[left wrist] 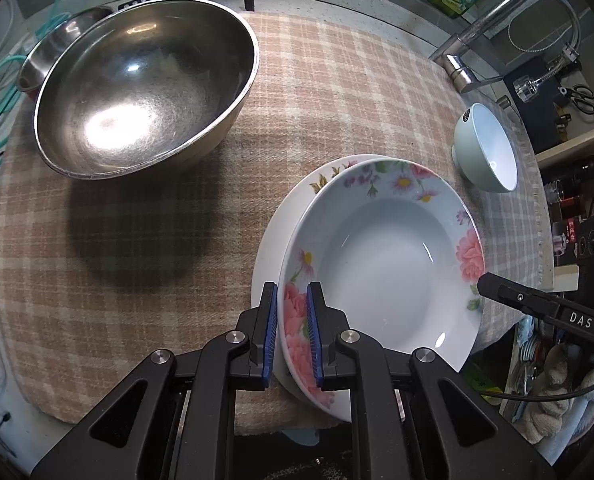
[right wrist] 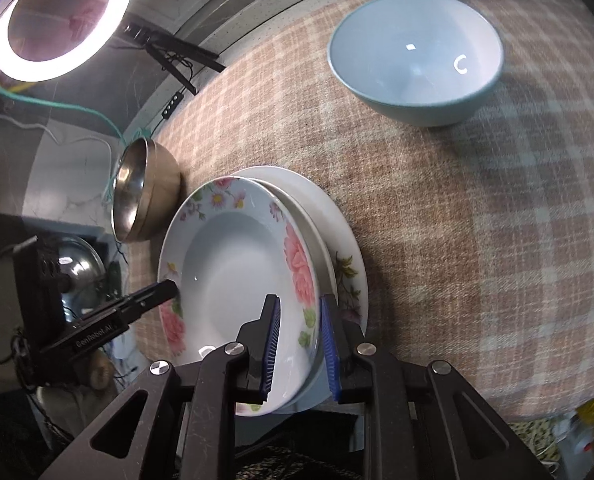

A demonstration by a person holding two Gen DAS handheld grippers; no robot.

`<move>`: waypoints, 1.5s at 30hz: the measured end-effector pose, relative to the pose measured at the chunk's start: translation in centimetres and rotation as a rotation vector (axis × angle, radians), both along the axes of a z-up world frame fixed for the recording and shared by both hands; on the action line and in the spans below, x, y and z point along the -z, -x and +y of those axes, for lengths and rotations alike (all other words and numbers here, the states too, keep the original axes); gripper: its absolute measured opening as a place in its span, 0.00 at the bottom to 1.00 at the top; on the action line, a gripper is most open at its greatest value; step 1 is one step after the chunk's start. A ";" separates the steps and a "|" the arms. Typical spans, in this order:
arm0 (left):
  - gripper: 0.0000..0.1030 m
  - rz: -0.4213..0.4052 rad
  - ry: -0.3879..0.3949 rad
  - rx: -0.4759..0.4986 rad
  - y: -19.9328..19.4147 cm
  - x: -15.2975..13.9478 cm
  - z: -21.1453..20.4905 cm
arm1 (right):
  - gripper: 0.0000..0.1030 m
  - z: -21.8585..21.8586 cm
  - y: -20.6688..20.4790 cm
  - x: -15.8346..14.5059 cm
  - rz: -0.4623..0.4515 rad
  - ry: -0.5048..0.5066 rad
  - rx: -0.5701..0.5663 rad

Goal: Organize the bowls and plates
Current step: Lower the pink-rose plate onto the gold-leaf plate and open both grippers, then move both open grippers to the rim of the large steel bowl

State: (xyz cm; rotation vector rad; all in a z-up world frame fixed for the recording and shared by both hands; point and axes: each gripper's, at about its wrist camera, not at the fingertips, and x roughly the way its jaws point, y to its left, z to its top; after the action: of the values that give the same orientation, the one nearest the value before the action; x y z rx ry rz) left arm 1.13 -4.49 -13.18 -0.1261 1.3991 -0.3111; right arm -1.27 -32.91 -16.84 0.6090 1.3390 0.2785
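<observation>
- Left wrist view, 6 o'clock: your left gripper [left wrist: 292, 334] is clamped on the near rim of the floral deep plate [left wrist: 381, 264], blue pads pressing either side of the pink rose.
- Right wrist view, 6 o'clock: your right gripper [right wrist: 299, 344] straddles the opposite rim of the same plate [right wrist: 233, 264]; the left pad lies on the plate's inner face, but whether the right pad touches the rim cannot be told.
- Under the deep plate lies a flat white plate [left wrist: 273, 240], its flowered edge showing at 10 o'clock of the deep plate in the left view.
- Both plates rest on the checked cloth [left wrist: 145, 240], close to its near edge.
- Left view, 10 o'clock: large steel bowl [left wrist: 145, 88], upright on the cloth, well apart from the plates.
- Left view, 2 o'clock: pale green bowl [left wrist: 485, 148], standing on the cloth near the tap [left wrist: 509, 32].
- Right view, 9 o'clock: small steel bowl [right wrist: 145, 192], just beside the plates.
</observation>
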 end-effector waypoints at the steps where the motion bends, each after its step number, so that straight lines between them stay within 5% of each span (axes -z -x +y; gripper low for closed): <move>1: 0.12 0.000 -0.001 0.001 0.0 0.0 0.0 | 0.19 -0.2 0.0 0.0 0.000 -0.011 0.009; 24: 0.12 -0.085 0.008 -0.034 0.2 -2.2 1.0 | 0.19 0.4 -0.8 -2.0 -0.096 0.130 -0.035; 34: 0.12 -0.122 0.040 -0.115 0.6 -3.4 3.1 | 0.20 2.0 -1.7 -4.9 -0.226 0.214 -0.100; 45: 0.12 -0.139 0.076 -0.266 0.3 -3.9 7.9 | 0.24 3.8 -4.1 -7.4 -0.339 0.165 -0.117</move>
State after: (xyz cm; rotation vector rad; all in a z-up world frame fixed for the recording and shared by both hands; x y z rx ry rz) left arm 0.85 3.42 -9.25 -0.3438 1.2168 -0.1490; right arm 2.82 -29.11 -9.42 0.3274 1.0580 0.3465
